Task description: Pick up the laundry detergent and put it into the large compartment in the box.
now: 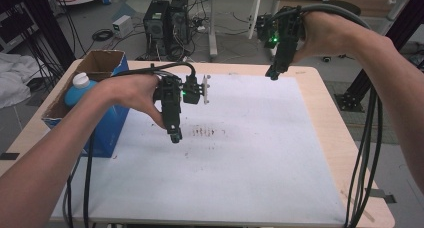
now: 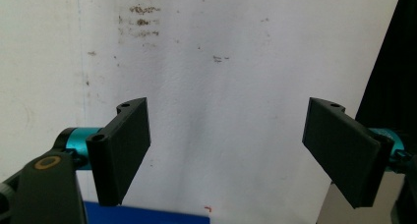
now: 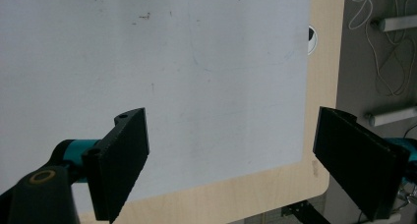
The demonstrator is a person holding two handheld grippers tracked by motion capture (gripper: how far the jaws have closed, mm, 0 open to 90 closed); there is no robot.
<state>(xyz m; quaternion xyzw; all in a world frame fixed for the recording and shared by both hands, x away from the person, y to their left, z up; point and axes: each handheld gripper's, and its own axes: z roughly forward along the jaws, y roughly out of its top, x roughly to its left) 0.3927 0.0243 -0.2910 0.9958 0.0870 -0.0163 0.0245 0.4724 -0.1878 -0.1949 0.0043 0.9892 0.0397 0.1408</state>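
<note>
My left gripper (image 1: pixel 174 134) is held by a hand over the left-middle of the white mat (image 1: pixel 240 168), jaws pointing down. In the left gripper view it (image 2: pixel 228 121) stands open, with nothing between the jaws and bare mat (image 2: pixel 221 76) below. My right gripper (image 1: pixel 274 74) hangs higher, above the mat's far edge. It (image 3: pixel 231 130) is open too in the right gripper view, and nothing is held over the mat (image 3: pixel 172 76) and the table's wooden border (image 3: pixel 324 62). A patch of brown stains (image 1: pixel 202 132) marks the mat just right of the left gripper's tip.
An open blue-sided cardboard box (image 1: pixel 107 123) stands at the table's left edge with a blue bottle with a white cap (image 1: pixel 80 85) inside. Black cables (image 1: pixel 365 153) trail off the table's right side. Computers (image 1: pixel 167 20) and wires sit on the floor behind.
</note>
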